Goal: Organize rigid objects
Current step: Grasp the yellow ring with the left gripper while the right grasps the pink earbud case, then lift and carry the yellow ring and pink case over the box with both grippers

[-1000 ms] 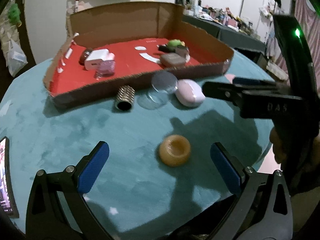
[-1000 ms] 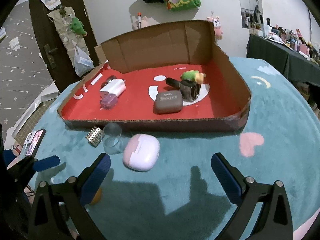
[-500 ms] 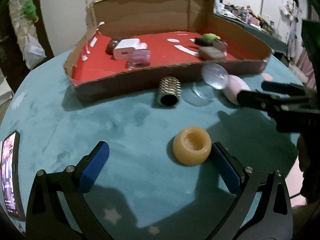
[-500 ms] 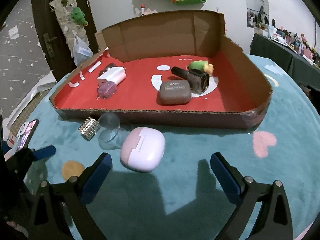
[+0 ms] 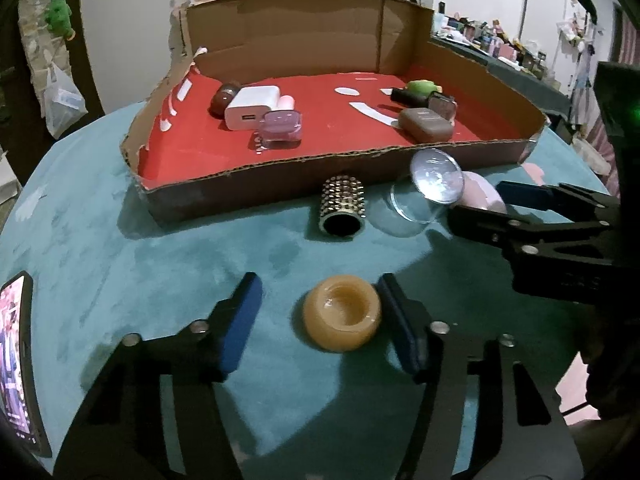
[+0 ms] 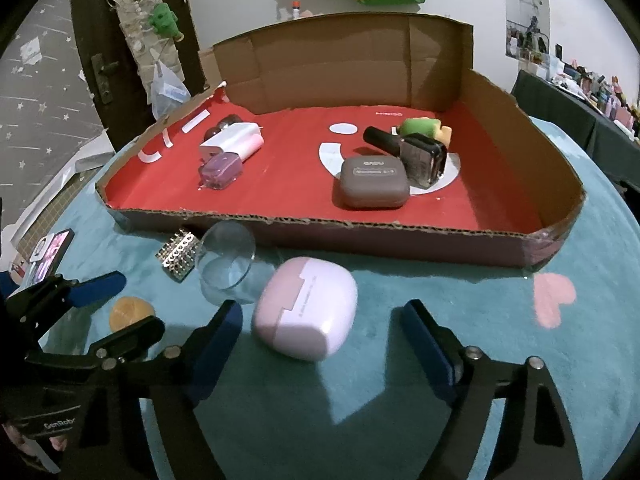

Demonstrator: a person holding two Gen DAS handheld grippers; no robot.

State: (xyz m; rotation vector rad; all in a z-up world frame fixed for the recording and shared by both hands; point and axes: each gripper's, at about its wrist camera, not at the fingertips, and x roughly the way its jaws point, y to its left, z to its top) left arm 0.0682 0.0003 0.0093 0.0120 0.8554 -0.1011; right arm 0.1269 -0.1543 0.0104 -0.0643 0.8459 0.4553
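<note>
I'm working over a round table with a teal plush cover [image 5: 120, 264], where a cardboard tray with a red floor [image 5: 344, 132] is already holding several small items. My left gripper [image 5: 320, 320] is straddling the squat amber resin ring [image 5: 341, 318], jaws partly open, gripping nothing. My right gripper [image 6: 320, 328] is bracketing the pink clamshell earbud case [image 6: 306, 312], equally wide and empty. I'm judging both need closing before lifting into the tray
</note>
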